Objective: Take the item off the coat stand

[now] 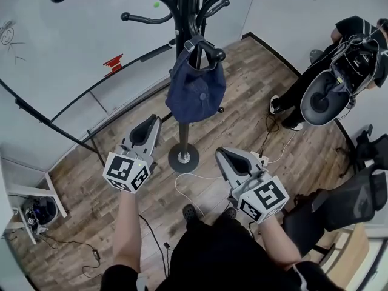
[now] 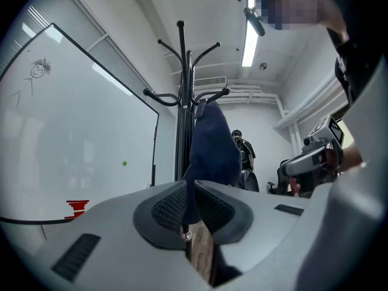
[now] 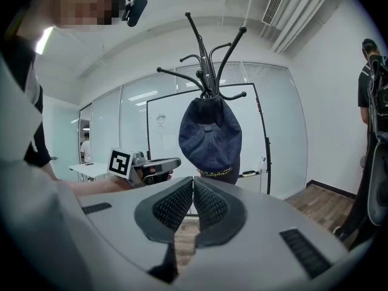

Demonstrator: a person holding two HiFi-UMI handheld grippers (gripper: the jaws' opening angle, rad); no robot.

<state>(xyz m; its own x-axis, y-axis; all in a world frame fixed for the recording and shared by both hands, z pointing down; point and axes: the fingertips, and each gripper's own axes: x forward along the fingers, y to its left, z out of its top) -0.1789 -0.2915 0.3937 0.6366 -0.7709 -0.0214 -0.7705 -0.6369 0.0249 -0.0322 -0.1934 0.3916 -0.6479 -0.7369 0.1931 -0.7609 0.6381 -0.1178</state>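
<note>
A dark blue denim cap (image 1: 195, 93) hangs from a low hook of the black coat stand (image 1: 183, 47). My left gripper (image 1: 153, 122) is held level just left of the cap and below it, jaws shut and empty. In the left gripper view the cap (image 2: 213, 144) hangs close beyond the left gripper (image 2: 189, 184). My right gripper (image 1: 222, 154) sits lower right of the stand's base (image 1: 183, 157), shut with nothing in it. In the right gripper view the cap (image 3: 209, 135) hangs ahead, farther off than the right gripper (image 3: 193, 180).
A whiteboard wall (image 1: 73, 47) runs behind the stand. A person with a backpack (image 1: 339, 59) stands at the right, with a black office chair (image 1: 357, 187) nearer. A white cable (image 1: 188, 190) trails over the wood floor by the base.
</note>
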